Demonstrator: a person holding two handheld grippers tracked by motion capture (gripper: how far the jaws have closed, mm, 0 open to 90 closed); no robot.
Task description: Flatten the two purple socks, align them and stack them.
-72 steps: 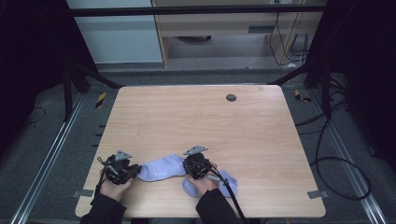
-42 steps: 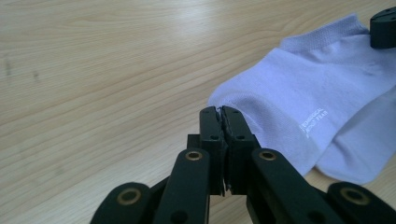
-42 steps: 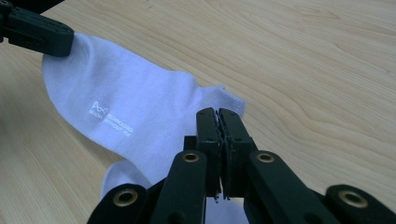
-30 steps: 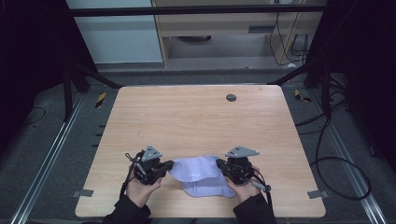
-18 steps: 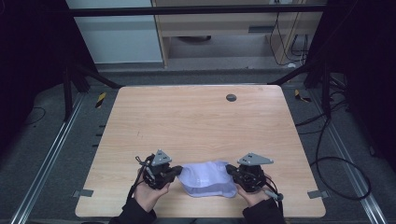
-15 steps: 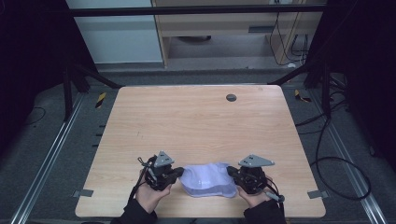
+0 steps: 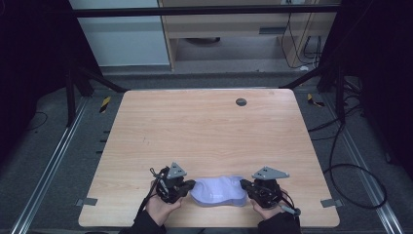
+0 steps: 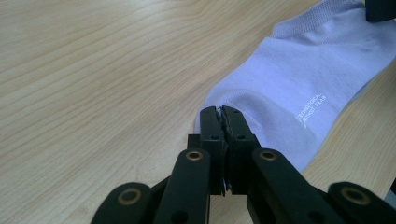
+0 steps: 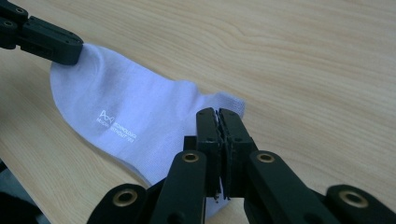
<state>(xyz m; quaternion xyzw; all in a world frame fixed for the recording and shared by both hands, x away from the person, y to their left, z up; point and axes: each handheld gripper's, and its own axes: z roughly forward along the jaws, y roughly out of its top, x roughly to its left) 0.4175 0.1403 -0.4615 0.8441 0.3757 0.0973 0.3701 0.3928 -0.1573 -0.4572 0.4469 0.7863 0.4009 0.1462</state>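
A pale lilac ankle sock (image 7: 218,191) lies stretched out on the wooden table (image 7: 204,136) near its front edge. My left gripper (image 7: 193,184) is shut on the sock's left end. In the left gripper view the jaws (image 8: 220,111) pinch the fabric edge, with the sock (image 8: 299,79) running off to the upper right. My right gripper (image 7: 243,184) is shut on the sock's right end. Seen from the right gripper view, its jaws (image 9: 217,113) clamp the cuff end, and the sock (image 9: 126,116) with small white print reaches toward the other gripper's black jaws (image 9: 51,39) at the upper left.
A small dark round grommet (image 7: 240,102) sits in the table's far edge area. Dark frame legs, cables (image 7: 350,161) and floor rails (image 7: 44,170) surround the table. A person's hands (image 7: 160,209) hold both grippers at the front edge.
Both grippers have carried the sock to the right along the front of the table and lowered it. The sock now lies flatter, stretched between them.
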